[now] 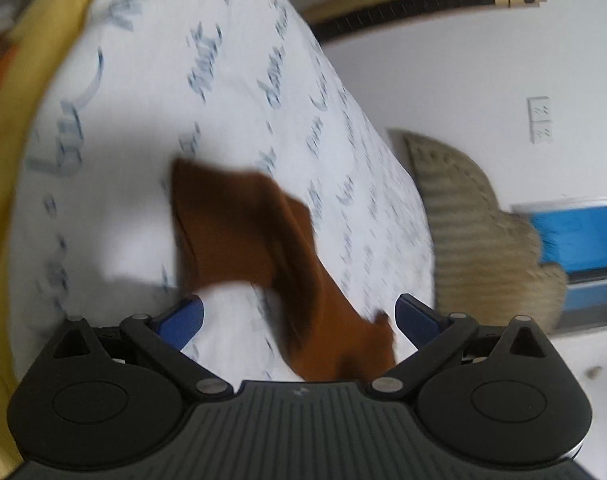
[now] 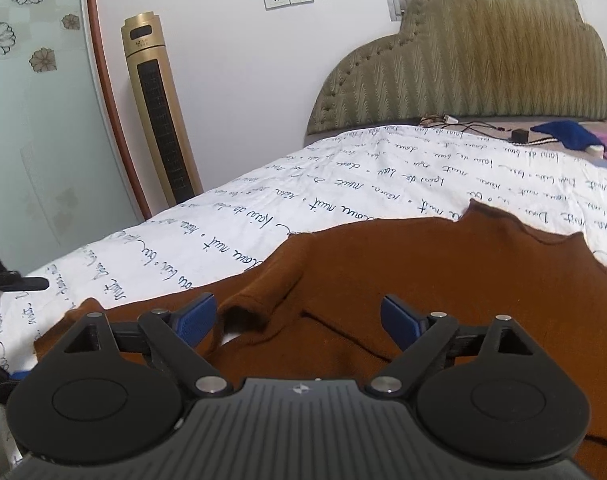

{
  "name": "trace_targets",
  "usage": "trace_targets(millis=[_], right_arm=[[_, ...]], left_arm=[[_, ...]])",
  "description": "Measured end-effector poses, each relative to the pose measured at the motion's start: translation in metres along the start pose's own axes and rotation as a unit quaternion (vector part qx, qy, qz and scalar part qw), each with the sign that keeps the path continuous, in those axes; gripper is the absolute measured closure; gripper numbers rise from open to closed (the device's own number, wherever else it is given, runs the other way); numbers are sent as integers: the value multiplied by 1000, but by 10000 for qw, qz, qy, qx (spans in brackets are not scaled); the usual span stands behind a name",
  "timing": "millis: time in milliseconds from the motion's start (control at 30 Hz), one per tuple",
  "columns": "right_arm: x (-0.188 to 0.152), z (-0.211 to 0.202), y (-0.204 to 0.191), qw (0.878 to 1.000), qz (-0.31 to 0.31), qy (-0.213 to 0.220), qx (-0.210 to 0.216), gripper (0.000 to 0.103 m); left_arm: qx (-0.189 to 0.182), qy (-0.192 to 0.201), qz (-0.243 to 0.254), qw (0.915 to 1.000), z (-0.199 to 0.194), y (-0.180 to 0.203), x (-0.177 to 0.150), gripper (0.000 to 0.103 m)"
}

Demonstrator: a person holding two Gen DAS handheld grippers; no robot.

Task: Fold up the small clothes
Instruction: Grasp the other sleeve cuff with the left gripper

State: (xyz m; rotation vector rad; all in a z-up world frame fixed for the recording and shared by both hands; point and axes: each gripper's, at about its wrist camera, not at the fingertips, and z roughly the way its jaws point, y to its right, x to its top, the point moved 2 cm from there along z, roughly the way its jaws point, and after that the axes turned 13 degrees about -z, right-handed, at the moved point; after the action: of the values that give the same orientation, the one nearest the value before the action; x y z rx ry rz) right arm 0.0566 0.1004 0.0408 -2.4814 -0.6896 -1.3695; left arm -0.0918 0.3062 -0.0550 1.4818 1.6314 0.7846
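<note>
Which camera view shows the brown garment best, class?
The right wrist view: the brown garment lies sharp and spread across the white sheet, filling the foreground. The left wrist view shows the brown garment blurred, smaller and tilted, partly hidden behind the hand-held gripper.

Left gripper (image 1: 299, 316) fingers apart over brown garment (image 1: 239, 224) (blurred) on script-printed sheet (image 1: 151, 80).

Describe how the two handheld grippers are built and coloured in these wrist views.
The left gripper and right gripper look identical: matte black bodies with ribbed grey centre panels, two round black discs, black linkage arms joined by silver pins, triangular cut-outs, and blue ribbed pads. A small white logo marks each centre panel. No cables or sleeves show.
</note>
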Motion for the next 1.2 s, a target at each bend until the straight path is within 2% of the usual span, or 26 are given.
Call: trace_targets(millis=[100, 167, 233, 333, 367, 433, 467, 500, 533, 567, 600, 667, 767, 833, 967, 1100, 1200], right_arm=[[-2, 1, 0, 10000, 63, -55, -5, 15], [-4, 1, -1, 10000, 36, -73, -2, 14], [-5, -1, -1, 10000, 17, -75, -24, 12], [-6, -2, 1, 9999, 57, -93, -45, 12], [-6, -1, 1, 9999, 68, -102, -47, 12], [-7, -1, 3, 9999, 73, -116, -45, 12], [-7, -2, 3, 9999, 70, -121, -46, 12], [-7, -2, 3, 9999, 71, -124, -50, 12], [-8, -3, 3, 9999, 75, -123, -50, 11], [-8, -3, 4, 9999, 82, -120, -50, 11], [-8, -3, 4, 9999, 93, -120, -47, 10], [-8, -4, 6, 9998, 128, -134, -47, 10], [-9, -4, 6, 9998, 131, -157, -36, 10], [-9, -5, 7, 9998, 119, -154, -51, 10], [-10, -7, 11, 9997, 176, -133, -53, 10], [-13, -12, 20, 9995, 276, -114, -112, 9], [-17, -14, 29, 9988, 460, -126, -143, 9]], left_arm=[[-26, -161, -171, 9997, 12, -3, 3, 0], [-6, -117, -355, 9993, 17, -8, 8, 1], [-49, 138, -295, 9995, 16, -7, 13, 5], [-106, 697, -140, 9974, 12, -2, 19, 5], [-125, 775, -158, 9968, 11, -2, 20, 6], [-107, 868, -101, 9961, 11, 1, 21, 12], [-36, 904, -26, 9959, 11, 1, 21, 27], [59, 890, 46, 9960, 13, 2, 21, 47], [147, 805, 105, 9966, 16, 4, 23, 58], [210, 681, 129, 9974, 17, 3, 24, 75], [251, 548, 110, 9981, 17, -2, 25, 85], [307, 398, 121, 9987, 21, -6, 26, 94], [355, 599, 538, 9961, 16, -1, 24, 96], [353, 886, 858, 9917, 9, 8, 23, 96], [298, 1610, 1359, 9771, -15, 27, 34, 96], [364, 2298, 1540, 9603, -38, 42, 55, 96], [389, 2636, 1643, 9497, -46, 54, 63, 96]])
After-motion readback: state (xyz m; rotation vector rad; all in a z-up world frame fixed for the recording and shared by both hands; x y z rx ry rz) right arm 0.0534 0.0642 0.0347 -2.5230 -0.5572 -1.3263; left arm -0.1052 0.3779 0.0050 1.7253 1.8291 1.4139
